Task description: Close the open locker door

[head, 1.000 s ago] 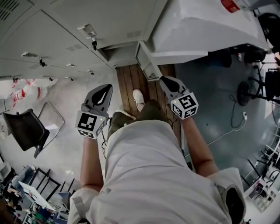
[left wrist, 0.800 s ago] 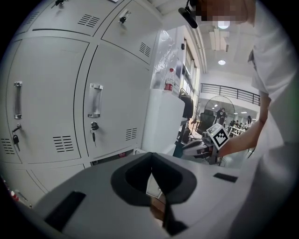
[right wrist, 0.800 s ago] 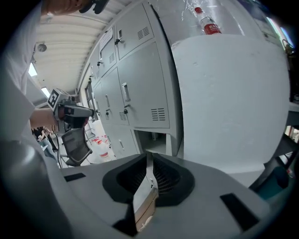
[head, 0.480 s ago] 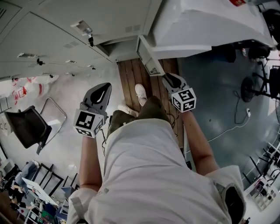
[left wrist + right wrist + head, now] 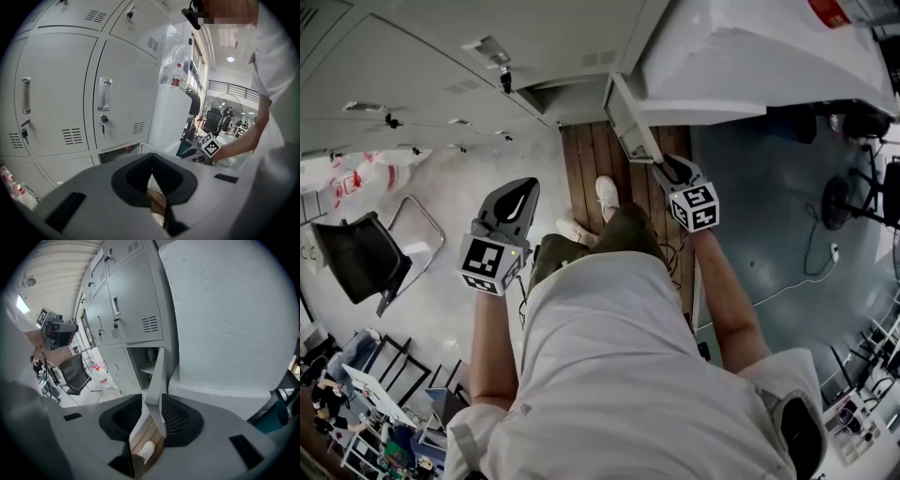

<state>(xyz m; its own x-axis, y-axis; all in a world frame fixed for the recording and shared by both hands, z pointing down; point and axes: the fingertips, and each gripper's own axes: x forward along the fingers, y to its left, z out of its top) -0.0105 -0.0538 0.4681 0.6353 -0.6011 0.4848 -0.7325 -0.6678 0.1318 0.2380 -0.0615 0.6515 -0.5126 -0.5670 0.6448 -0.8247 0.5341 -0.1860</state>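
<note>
The open locker door (image 5: 630, 122) swings out from the grey locker bank (image 5: 441, 56), edge-on to me. My right gripper (image 5: 668, 169) is at the door's free edge. In the right gripper view the door edge (image 5: 158, 376) stands between the jaws of this gripper (image 5: 150, 404); they have just been opening and do not press on it. Behind the door is the open compartment (image 5: 147, 359). My left gripper (image 5: 517, 202) hangs apart to the left, shut and holding nothing. In its own view it (image 5: 152, 176) points at the closed lockers (image 5: 61, 108).
A big white cabinet (image 5: 750, 56) stands right of the lockers. Wooden floor planks (image 5: 581, 173) lie under the door, with the person's shoe (image 5: 607, 197) on them. A black chair (image 5: 356, 267) stands at left; a cable (image 5: 797, 281) and a fan (image 5: 844, 202) are at right.
The right gripper has sunk along the door's edge and its jaws have spread apart. The left gripper has stayed where it was.
</note>
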